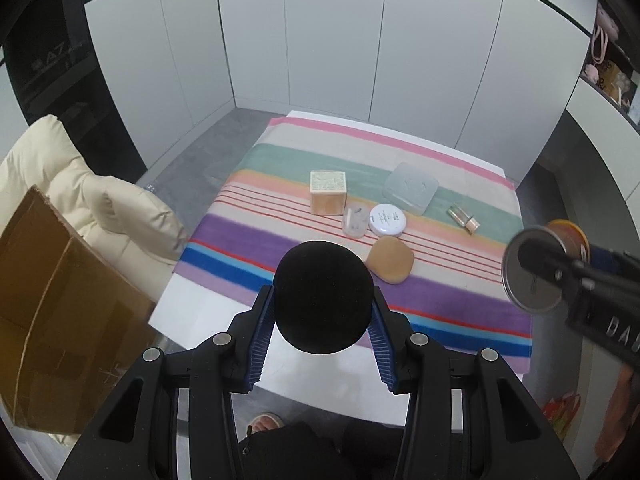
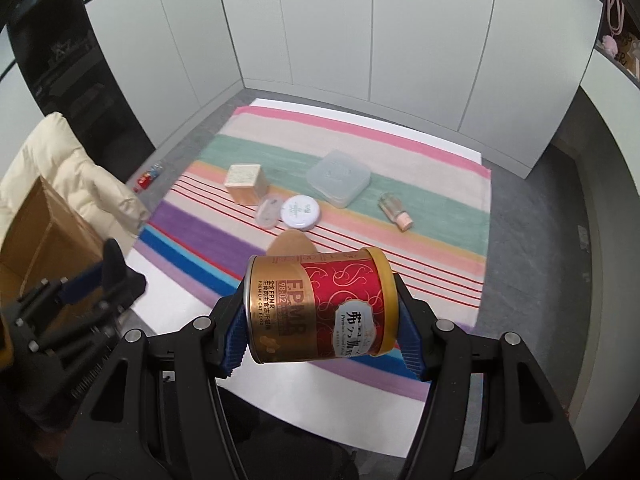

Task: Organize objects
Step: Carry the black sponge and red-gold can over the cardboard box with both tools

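My left gripper (image 1: pixel 322 322) is shut on a round black puff (image 1: pixel 322 297) and holds it above the near edge of the striped cloth (image 1: pixel 248 236). My right gripper (image 2: pixel 320 320) is shut on a red and gold cat food can (image 2: pixel 320 304), held on its side above the cloth (image 2: pixel 192 240); the can also shows in the left wrist view (image 1: pixel 538 268). On the cloth lie a beige cube box (image 1: pixel 328 198), a clear oval case (image 1: pixel 355 222), a white round tin (image 1: pixel 387 219), a tan pad (image 1: pixel 390 260), a clear square box (image 1: pixel 410 188) and a small bottle (image 1: pixel 464 218).
The cloth covers a white table (image 1: pixel 208 312). A cardboard box (image 1: pixel 52 312) and a cream padded jacket (image 1: pixel 80 184) sit to the left. White cabinet panels (image 1: pixel 320 40) stand behind. A shelf with pink items (image 1: pixel 608 64) is at the far right.
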`<action>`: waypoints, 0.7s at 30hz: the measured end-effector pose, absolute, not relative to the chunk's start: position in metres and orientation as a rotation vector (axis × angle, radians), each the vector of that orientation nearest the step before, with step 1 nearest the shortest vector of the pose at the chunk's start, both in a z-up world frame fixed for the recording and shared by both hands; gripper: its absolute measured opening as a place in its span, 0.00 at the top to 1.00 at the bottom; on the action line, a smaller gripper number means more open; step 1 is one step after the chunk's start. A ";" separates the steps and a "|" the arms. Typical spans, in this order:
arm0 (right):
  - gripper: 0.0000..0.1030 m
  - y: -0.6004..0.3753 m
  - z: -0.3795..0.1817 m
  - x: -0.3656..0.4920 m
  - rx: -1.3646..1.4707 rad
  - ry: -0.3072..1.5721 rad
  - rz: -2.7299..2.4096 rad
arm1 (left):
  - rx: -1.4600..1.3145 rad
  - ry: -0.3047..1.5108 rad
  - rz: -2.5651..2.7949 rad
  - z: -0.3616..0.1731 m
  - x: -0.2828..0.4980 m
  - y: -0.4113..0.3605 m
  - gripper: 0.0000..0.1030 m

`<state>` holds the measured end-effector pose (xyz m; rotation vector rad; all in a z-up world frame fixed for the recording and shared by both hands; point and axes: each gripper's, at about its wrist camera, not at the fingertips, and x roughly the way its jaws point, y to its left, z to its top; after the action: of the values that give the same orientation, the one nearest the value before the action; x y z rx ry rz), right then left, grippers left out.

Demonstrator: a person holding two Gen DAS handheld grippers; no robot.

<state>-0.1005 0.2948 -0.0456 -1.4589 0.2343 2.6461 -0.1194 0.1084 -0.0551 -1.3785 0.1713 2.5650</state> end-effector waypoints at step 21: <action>0.38 0.258 -0.036 -0.121 -1.469 0.163 2.795 | -1.404 0.110 2.681 -0.057 -0.105 0.059 0.55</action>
<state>-0.1210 0.2579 -0.0355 -1.4686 0.1629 2.7948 -0.1046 0.0587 -0.0573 -1.4040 0.1096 2.6807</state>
